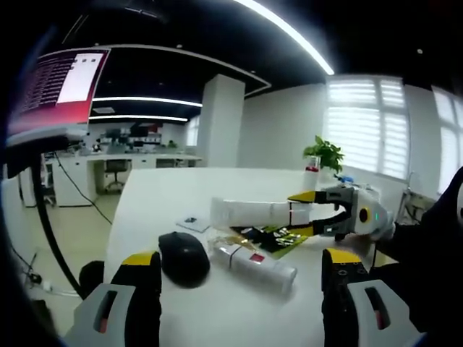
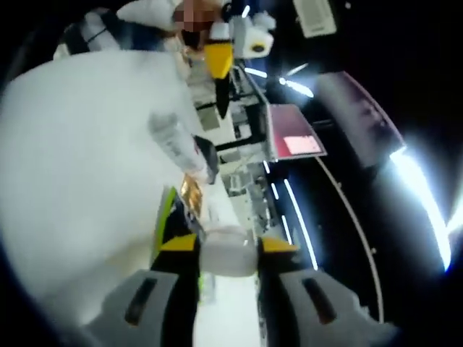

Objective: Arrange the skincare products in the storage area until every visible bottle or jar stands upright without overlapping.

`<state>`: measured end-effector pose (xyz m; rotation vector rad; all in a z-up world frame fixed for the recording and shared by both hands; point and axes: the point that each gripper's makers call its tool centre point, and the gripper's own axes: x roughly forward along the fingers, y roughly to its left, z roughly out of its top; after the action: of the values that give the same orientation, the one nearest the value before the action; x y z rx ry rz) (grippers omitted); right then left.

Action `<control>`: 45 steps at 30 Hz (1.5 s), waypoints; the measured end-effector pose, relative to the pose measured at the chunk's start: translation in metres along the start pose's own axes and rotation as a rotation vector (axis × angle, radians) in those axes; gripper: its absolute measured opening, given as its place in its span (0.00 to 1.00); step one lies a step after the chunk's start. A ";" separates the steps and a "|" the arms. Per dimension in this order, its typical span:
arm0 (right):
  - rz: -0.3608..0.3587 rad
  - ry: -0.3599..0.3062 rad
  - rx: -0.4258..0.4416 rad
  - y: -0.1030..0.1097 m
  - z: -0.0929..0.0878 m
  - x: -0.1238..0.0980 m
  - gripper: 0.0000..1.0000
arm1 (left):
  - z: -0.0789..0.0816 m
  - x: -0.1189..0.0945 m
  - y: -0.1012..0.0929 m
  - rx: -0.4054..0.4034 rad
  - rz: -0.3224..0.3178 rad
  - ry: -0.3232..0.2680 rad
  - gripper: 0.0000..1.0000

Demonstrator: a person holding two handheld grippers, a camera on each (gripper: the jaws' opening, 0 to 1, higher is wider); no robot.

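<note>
In the left gripper view, the left gripper point(image 1: 240, 289) hangs above the near edge of the white rectangular table point(image 1: 173, 189) with its yellow-tipped jaws spread wide and nothing between them. Just ahead of it lie a black computer mouse point(image 1: 184, 257) and, beside that, a white plastic tube with a red label point(image 1: 257, 264), flat on its side. Behind the tube sits a dark tray with gold and green packets point(image 1: 271, 238). The right gripper point(image 1: 307, 215) comes in from the right, its jaws closed around one end of a long white box-shaped product point(image 1: 249, 212), held level over the tray. The table's far half is bare white surface running to a small green potted plant point(image 1: 323, 156) at the back corner.

In the right gripper view, the right gripper point(image 2: 228, 254) clamps the white product point(image 2: 228, 259) between its jaws, with the table point(image 2: 79, 181) beyond; the tube point(image 2: 173, 144) lies ahead of it.
</note>
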<state>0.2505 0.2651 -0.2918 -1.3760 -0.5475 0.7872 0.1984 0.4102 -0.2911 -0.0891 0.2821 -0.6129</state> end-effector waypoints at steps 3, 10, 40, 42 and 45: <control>-0.007 0.004 -0.030 0.000 0.001 -0.001 0.29 | 0.001 0.002 -0.002 -0.007 -0.011 -0.004 0.95; -0.031 0.011 -0.087 -0.004 0.001 -0.003 0.29 | 0.000 0.005 -0.007 -0.003 -0.022 0.002 0.95; -0.088 0.004 -0.227 -0.010 0.013 -0.006 0.28 | 0.012 0.014 -0.021 -0.015 -0.067 -0.070 0.95; -0.096 -0.001 -0.229 -0.012 0.015 -0.007 0.28 | 0.014 0.017 -0.027 -0.021 -0.089 -0.070 0.95; -0.100 -0.006 -0.219 -0.013 0.016 -0.007 0.28 | 0.015 0.021 -0.033 -0.024 -0.109 -0.072 0.95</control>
<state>0.2364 0.2702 -0.2765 -1.5341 -0.7180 0.6656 0.2013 0.3711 -0.2765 -0.1501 0.2157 -0.7128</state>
